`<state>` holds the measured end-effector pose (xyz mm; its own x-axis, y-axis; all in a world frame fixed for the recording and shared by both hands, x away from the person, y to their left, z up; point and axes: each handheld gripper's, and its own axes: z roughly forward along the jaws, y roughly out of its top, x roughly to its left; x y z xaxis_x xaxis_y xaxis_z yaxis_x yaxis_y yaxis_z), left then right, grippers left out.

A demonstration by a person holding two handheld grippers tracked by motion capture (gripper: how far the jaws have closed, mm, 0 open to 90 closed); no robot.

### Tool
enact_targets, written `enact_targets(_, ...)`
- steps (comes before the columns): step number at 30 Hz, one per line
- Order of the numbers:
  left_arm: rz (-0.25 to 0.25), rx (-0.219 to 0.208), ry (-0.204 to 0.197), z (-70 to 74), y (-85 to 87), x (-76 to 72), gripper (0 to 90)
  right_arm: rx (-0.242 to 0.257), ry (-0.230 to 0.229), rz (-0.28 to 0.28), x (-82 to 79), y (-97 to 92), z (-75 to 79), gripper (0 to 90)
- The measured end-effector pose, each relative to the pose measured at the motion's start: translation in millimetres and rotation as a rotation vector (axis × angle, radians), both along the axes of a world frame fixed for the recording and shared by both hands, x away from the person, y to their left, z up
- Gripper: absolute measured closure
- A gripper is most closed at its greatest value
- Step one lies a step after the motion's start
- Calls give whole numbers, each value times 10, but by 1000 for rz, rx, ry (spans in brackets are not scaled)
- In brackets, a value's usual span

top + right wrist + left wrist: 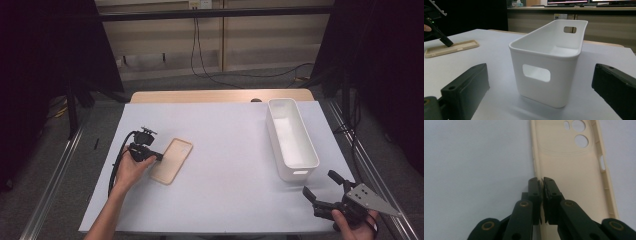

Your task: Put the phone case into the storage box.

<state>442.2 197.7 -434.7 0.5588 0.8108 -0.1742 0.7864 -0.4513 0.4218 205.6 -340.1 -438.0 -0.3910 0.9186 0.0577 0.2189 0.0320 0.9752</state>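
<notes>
A beige phone case (172,160) lies inside-up on the white table cover, left of the middle. My left gripper (159,156) reaches it from the left, and its jaws are shut on the case's near long rim (537,173). The camera cut-outs sit at the case's far end (581,132). In the right gripper view the case (451,47) lies at the far left with the left gripper (445,41) on it. My right gripper (320,183) rests at the table's front right corner, open, with nothing between its jaws (540,67), and it points at the white bin.
A tall white bin (270,125) with handle holes (536,73) stands empty at the right, long side running away from me. The white cover (225,150) spreads between case and bin. Black frame rails run along both table sides.
</notes>
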Motion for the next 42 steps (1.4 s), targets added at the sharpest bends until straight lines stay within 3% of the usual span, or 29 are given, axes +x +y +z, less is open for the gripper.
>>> enact_targets(16,-9,28,-20,9,-31,-14,867,-3,2,4,4,3,-3,8)
enact_targets(26,-20,36,-59,11,-25,-47,877,4,2,-1,4,2,-1,8)
enact_targets(31,8,0,-55,0,0,-61,878,4,2,-1,3,-2,-1,8)
enact_targets(42,27,0,-103,21,15,-105,878,-1,1,0,-2,-7,0,8)
